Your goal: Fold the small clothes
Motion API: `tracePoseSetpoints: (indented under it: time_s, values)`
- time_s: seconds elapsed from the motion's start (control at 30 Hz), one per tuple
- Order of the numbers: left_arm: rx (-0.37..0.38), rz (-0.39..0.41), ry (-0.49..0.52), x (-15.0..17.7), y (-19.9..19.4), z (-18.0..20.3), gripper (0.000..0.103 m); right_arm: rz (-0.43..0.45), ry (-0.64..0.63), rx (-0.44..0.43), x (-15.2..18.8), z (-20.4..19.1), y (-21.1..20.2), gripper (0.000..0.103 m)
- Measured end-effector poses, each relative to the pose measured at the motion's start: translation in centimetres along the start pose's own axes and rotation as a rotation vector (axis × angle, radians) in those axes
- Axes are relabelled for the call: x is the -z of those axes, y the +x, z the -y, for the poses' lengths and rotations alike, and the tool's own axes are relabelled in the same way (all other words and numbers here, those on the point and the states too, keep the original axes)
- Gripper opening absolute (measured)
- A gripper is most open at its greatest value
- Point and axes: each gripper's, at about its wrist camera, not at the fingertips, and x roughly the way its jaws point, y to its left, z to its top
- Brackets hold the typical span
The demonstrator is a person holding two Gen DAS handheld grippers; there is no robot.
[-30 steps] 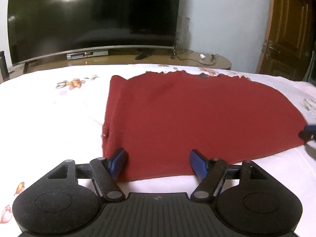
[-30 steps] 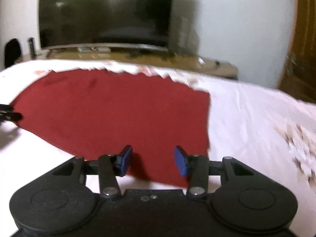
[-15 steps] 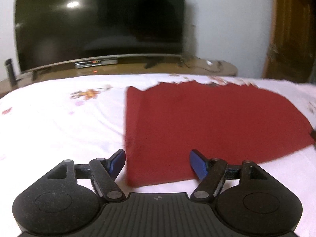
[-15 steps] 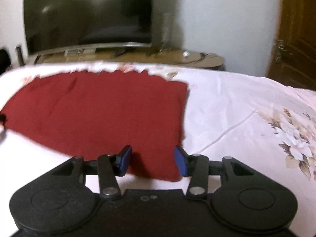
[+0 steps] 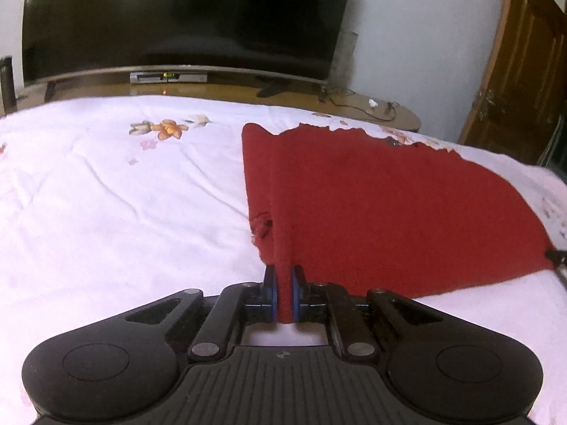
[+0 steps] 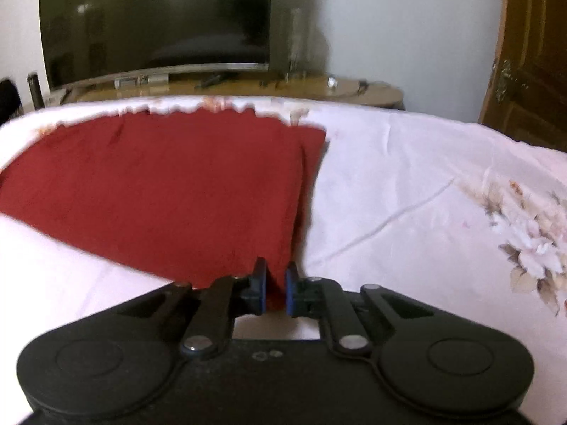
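**Two grippers pinching the near edge of a red cloth**

Both grippers are closed on one red garment (image 5: 372,212) that lies spread on a white floral bedsheet (image 5: 106,194). The left gripper (image 5: 283,295) has its blue pads (image 5: 272,294) pressed together on the cloth's near left corner, with a narrow ridge of fabric bunched up between them and running away from the camera. The right gripper (image 6: 275,292) is likewise clamped on the near right corner of the garment (image 6: 170,194), where a small fold rises from the pinch.

The cloth's long axis runs left to right across the bed, between the two grippers, and its jagged far edge points toward a television (image 5: 184,17) on a low wooden stand (image 5: 354,106). Its near edge faces the cameras. Most of the garment seems to rest flat on the sheet, though the right wrist view is blurred. A small frayed hole (image 5: 264,225) sits near the left edge. A wooden door (image 5: 524,71) stands at the right.
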Motion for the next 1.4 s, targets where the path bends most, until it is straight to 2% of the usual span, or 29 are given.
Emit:
tracePoseSetpoints:
  time_s: [0.07,0.13,0.17,0.2,0.23,0.33,0.4,0.43,0.47,0.57,0.67,0.83,0.87,0.9,0.97,1.07,1.27,1.4]
  values:
    - [0.001,-0.005,-0.012,-0.1,-0.1,-0.2,0.013,-0.001,-0.025,0.011,-0.3,-0.3,0.2,0.011]
    - [-0.005,-0.006,-0.046,-0.2,-0.5,-0.5,0.034,-0.005,-0.009,0.002,-0.3,0.0,0.1,0.015]
    - [-0.036,0.003,-0.071,-0.2,-1.3,-0.4,0.068,-0.006,0.003,-0.002,-0.3,0.3,0.0,0.018]
    - [-0.064,0.023,-0.088,-0.1,-2.0,-0.3,0.088,-0.006,0.025,-0.008,-0.4,0.6,-0.3,0.025]
    - [-0.065,0.056,-0.120,0.1,-3.0,-0.2,0.087,0.002,0.054,-0.011,-0.6,0.9,-0.8,0.030]
    - [0.075,0.055,-0.317,1.1,-4.1,0.1,0.085,0.068,0.094,-0.030,-1.0,1.1,-2.9,0.030]
    - [0.115,0.003,-0.398,1.7,-3.1,0.8,0.060,0.080,0.094,-0.041,-1.2,0.4,-3.3,0.030]
    - [0.114,-0.043,-0.453,2.1,-2.2,1.0,0.054,0.083,0.093,-0.059,-1.3,-0.2,-3.3,0.029]
    - [0.100,-0.050,-0.488,2.6,-1.6,1.3,0.051,0.081,0.086,-0.074,-1.5,-0.8,-3.2,0.029]
    - [0.079,-0.010,-0.592,2.8,-0.8,0.9,0.049,0.082,0.055,-0.106,-1.9,-2.8,-2.8,0.029]
    - [0.127,0.037,-0.713,3.3,0.4,-0.7,0.049,0.077,0.057,-0.137,-2.2,-4.3,-2.2,0.029]
    - [0.149,0.100,-0.748,3.6,1.0,-0.9,0.049,0.073,0.063,-0.179,-2.9,-6.0,-1.5,0.029]
    - [0.159,0.127,-0.779,3.8,1.1,-1.3,0.045,0.073,0.060,-0.190,-3.2,-6.3,-1.3,0.029]
    - [0.155,0.145,-0.811,4.1,1.1,-1.6,0.031,0.075,0.061,-0.198,-3.5,-6.6,-1.1,0.029]
    - [0.136,0.158,-0.883,4.9,1.8,-2.3,0.013,0.077,0.068,-0.214,-4.3,-7.1,-0.6,0.029]
    - [0.144,0.175,-0.872,5.0,2.1,-2.1,0.011,0.080,0.077,-0.241,-5.8,-8.3,0.7,0.030]
    - [0.169,0.200,-0.863,5.4,1.6,-2.3,0.010,0.090,-0.043,-0.270,-7.6,-12.9,2.3,0.016]
    - [0.158,0.199,-0.833,5.2,1.9,-2.3,0.010,0.099,-0.096,-0.226,-7.9,-14.9,3.8,0.012]
